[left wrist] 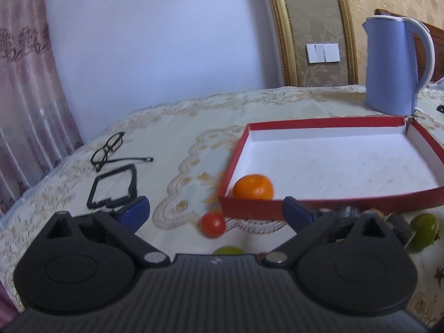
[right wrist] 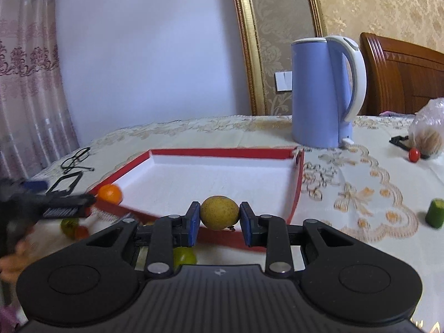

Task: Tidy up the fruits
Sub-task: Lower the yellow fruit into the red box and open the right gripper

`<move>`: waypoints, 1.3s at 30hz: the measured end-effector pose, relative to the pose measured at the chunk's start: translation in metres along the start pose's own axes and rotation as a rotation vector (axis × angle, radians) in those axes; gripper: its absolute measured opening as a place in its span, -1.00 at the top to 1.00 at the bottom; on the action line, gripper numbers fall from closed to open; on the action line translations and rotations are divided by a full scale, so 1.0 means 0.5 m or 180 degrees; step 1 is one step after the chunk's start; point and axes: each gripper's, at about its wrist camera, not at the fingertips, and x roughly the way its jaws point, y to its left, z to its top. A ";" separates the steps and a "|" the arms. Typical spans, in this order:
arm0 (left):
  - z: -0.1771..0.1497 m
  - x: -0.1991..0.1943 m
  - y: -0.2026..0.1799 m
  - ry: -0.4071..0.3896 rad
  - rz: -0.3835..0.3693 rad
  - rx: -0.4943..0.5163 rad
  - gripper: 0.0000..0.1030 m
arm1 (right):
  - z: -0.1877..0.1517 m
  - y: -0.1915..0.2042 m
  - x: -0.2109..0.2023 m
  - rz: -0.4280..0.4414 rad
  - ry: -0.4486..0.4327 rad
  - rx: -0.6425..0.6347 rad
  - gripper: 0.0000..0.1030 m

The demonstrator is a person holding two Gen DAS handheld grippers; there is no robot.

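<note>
A shallow red box (left wrist: 327,122) with a white inside lies on the tablecloth; it also shows in the right wrist view (right wrist: 222,152). An orange (left wrist: 253,187) sits in its near left corner, also in the right wrist view (right wrist: 110,193). My left gripper (left wrist: 213,212) is open and empty, just in front of the box's near wall, with a small red tomato (left wrist: 212,224) on the cloth between its fingers. A green fruit (left wrist: 424,227) lies to the right. My right gripper (right wrist: 219,220) is shut on a yellow-brown round fruit (right wrist: 219,212), held over the box's near edge.
A blue kettle (right wrist: 322,91) stands behind the box. Glasses (left wrist: 108,147) and a black frame (left wrist: 113,188) lie at the left. At the right lie a plastic bag (right wrist: 428,130), a small tomato (right wrist: 414,154) and a green piece (right wrist: 435,213). More green fruit (right wrist: 184,256) lies under my right gripper.
</note>
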 end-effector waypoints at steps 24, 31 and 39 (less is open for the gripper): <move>-0.044 -0.001 0.041 0.0102 -0.0028 -0.0193 -1.00 | 0.047 0.009 0.104 -0.0508 0.0098 -0.0123 0.10; -0.047 -0.002 0.033 0.0108 -0.0043 -0.0176 -1.00 | 0.007 0.022 0.020 -0.0391 -0.0052 -0.0154 -0.07; -0.056 -0.009 0.032 0.0070 -0.0074 -0.0190 -1.00 | -0.031 0.026 -0.035 -0.0257 -0.0115 -0.0073 -0.15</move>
